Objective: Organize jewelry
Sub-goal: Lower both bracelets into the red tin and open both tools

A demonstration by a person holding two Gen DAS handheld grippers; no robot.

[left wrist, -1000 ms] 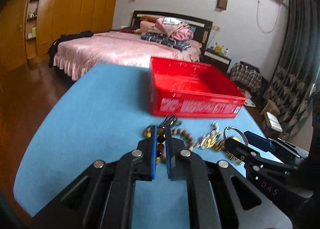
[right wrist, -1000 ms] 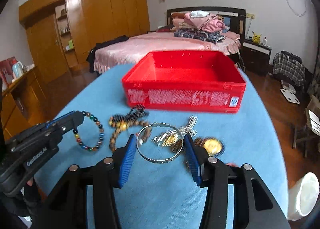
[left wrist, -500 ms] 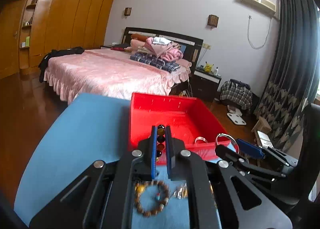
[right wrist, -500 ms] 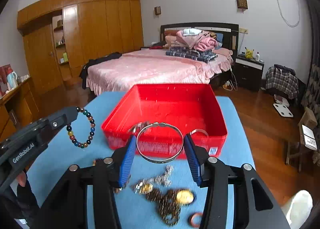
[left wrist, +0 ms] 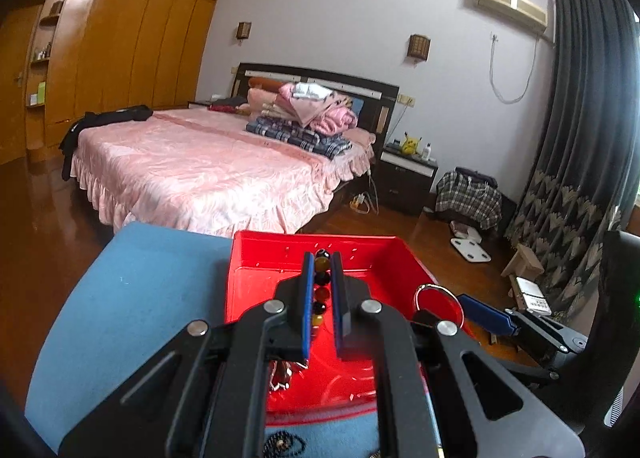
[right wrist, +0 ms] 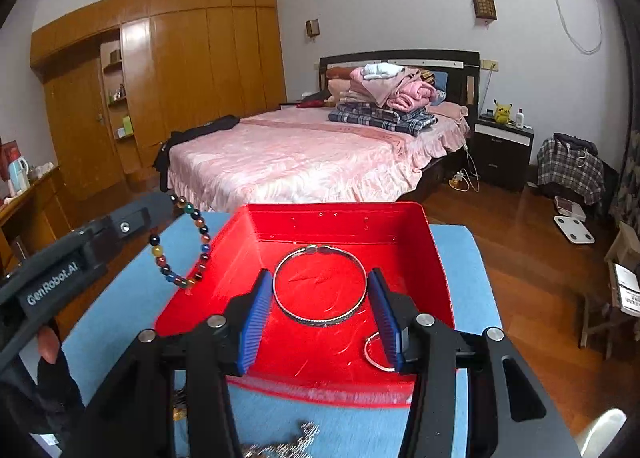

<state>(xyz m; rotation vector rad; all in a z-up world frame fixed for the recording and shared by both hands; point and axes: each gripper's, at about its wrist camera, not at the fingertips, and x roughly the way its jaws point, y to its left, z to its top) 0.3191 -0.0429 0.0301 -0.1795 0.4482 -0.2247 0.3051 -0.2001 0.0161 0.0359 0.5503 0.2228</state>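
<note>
Red plastic tray (left wrist: 248,274) dead ahead in the left wrist view, sitting on blue cloth-covered table (left wrist: 132,290). Left gripper (left wrist: 321,290) held above the tray, blue pads pressed close on a beaded bracelet (left wrist: 321,278), dark and amber beads stacked in the narrow gap between them. Off to the right, right gripper (left wrist: 448,300) reaching in over the tray's right side with a silver bangle (left wrist: 438,296) caught at its tip. Something small and metallic on the tray floor under the left gripper's body, possibly a chain, too hidden to say. More dark jewellery at the bottom edge on the blue cloth, blurred.

Right wrist view next: right gripper (right wrist: 320,298) over the tray (right wrist: 340,218), jaws set wide, pinching the silver bangle (right wrist: 320,284) across its width, each ribbed blue pad touching one side of the ring. Bangle lying roughly flat, clasp end pointing away toward the tray's far wall. Second thin silver ring (right wrist: 374,352) lying on the tray floor beside the right finger, partly hidden by it. At left, left gripper (right wrist: 160,204) gripping the beaded bracelet (right wrist: 182,246), loop of multicoloured beads hanging free over the tray's left rim. Silvery chain pile (right wrist: 288,444) on the blue table (right wrist: 456,258) near the bottom edge, outside the tray
</note>
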